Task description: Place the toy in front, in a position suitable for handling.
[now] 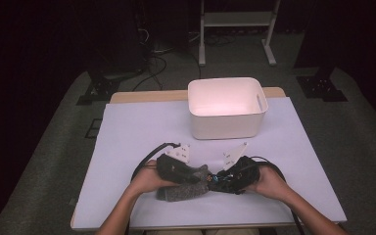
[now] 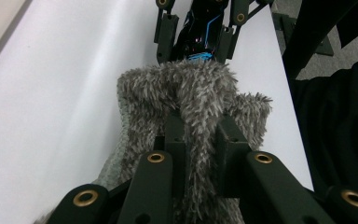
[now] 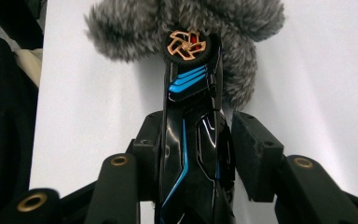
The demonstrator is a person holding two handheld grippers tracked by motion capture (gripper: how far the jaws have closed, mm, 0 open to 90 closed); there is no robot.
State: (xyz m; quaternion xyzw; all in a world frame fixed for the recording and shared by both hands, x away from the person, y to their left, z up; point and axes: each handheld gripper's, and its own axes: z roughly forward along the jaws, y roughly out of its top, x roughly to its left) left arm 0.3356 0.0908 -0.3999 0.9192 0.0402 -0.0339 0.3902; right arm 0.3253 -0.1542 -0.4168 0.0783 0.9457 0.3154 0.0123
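Near the front edge of the tabletop (image 1: 127,127), your left gripper (image 2: 200,135) pinches the soft, floppy fuzzy sock (image 2: 191,93). Your right gripper (image 3: 200,149) squeezes the hard, slippery toy car (image 3: 191,130); hold its middle.
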